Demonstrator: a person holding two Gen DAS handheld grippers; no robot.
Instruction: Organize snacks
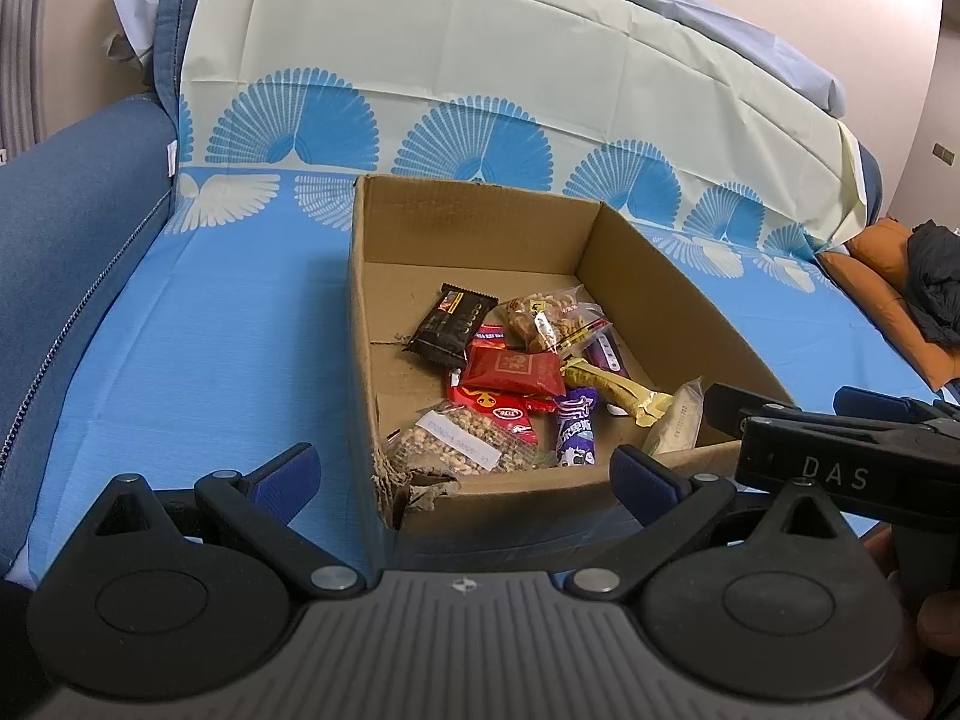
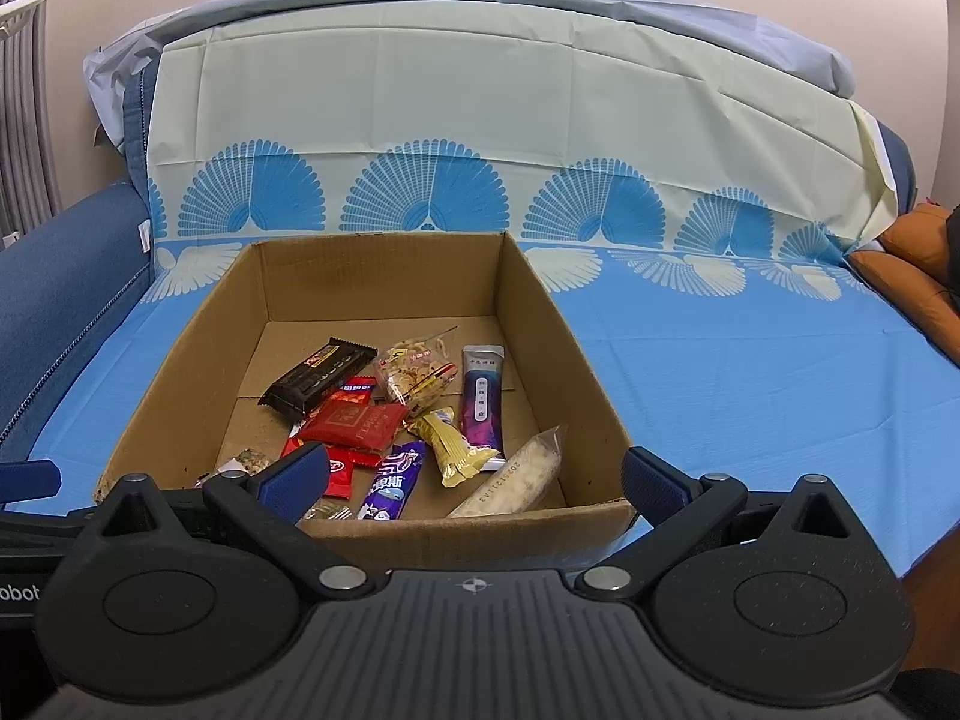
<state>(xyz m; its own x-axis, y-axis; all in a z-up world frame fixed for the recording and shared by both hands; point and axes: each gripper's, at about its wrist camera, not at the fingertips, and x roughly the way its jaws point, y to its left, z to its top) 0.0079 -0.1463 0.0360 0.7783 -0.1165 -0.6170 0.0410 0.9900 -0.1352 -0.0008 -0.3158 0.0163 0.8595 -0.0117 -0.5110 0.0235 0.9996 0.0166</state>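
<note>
The snacks (image 2: 384,420) all lie loose inside the cardboard box (image 2: 540,324) on the blue cloth (image 2: 750,372), none left outside as far as either view shows, so the task looks nearly done; the left gripper (image 1: 465,471) and right gripper (image 2: 474,474) hover near the box, jaws spread wide and empty

From my remote seat, little was legible. The right gripper (image 1: 834,474), seen in the left wrist view just right of the cardboard box (image 1: 654,300), bore the letters "DAS" in pale print on its black body. In the right wrist view, a black part at the far left edge, left of the box, showed "obot", cut off by the frame. Inside the box, near its front wall, a clear long packet (image 2: 516,480) carried a printed code I read roughly as "20251211A3". Other wrappers bore characters too small to read.
</note>
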